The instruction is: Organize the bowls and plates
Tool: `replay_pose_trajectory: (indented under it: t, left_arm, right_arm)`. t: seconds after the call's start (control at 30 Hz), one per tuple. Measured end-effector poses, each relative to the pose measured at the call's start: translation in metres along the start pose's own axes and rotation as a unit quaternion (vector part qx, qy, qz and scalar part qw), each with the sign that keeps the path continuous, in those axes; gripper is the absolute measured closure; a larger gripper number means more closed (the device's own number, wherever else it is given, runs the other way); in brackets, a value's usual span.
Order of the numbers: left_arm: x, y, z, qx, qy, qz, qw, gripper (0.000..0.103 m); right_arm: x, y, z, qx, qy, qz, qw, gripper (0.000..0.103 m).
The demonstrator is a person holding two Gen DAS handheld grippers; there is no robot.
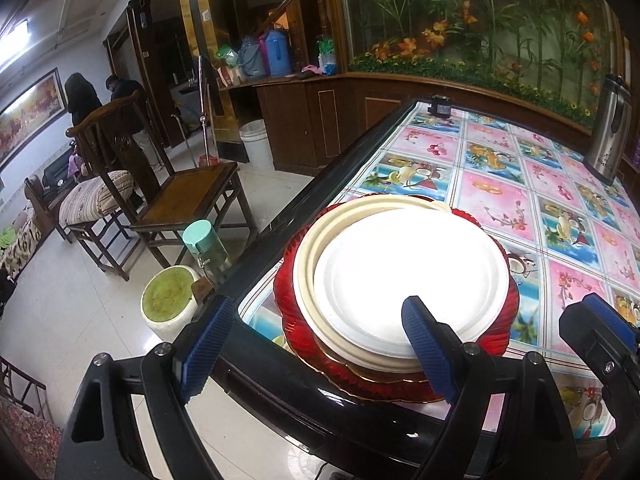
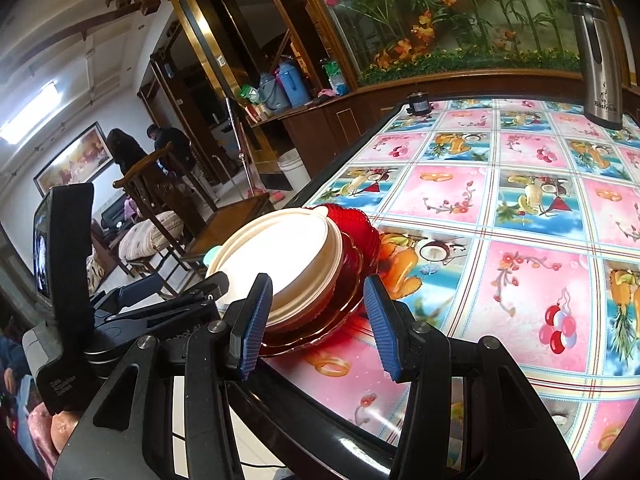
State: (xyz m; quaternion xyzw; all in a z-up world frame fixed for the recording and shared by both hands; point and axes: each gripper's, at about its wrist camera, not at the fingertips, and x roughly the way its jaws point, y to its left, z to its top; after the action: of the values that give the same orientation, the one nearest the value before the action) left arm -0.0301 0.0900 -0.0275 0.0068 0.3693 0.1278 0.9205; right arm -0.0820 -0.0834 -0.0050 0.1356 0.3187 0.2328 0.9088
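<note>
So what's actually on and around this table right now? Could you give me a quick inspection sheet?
Surface: table under a fruit-and-flower patterned cover, with a dark glossy edge.
Job's things: white plate on a cream plate, stacked on red glass dishes near the table's edge.
Clutter: steel flask and a small black object at the far side.
Grippers: left gripper open wide, one finger over the white plate; right gripper open beside the stack, holding nothing.
Cables: nothing seen.
Surroundings: wooden chair, teal-lidded bottle, white bucket, two people standing far back.
</note>
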Motion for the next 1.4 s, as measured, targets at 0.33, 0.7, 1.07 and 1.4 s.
replay_pose_trajectory:
  t: [0.33, 0.7, 1.07, 1.4]
  left_arm:
    - [0.0041, 0.0042, -0.0002, -0.004, 0.01, 0.0, 0.9999, 0.017]
    - [0.0068, 0.0047, -0.0011, -0.006, 0.014, 0.003, 0.9999, 0.017]
    - [0.0094, 0.0053, -0.0035, -0.007, 0.017, 0.002, 0.9998, 0.017]
    - [0.0091, 0.0087, -0.0035, -0.011, 0.015, 0.003, 0.9998, 0.017]
  right_arm:
    - [0.0023, 0.003, -0.0006, -0.001, 0.006, 0.004, 1.0, 0.055]
    - [0.0048, 0.0046, -0.0027, -0.005, 0.014, 0.006, 1.0, 0.055]
    - [0.0055, 0.0061, -0.0037, -0.008, 0.016, 0.007, 1.0, 0.055]
    - [0.0091, 0.009, -0.005, -0.013, 0.02, 0.008, 1.0, 0.055]
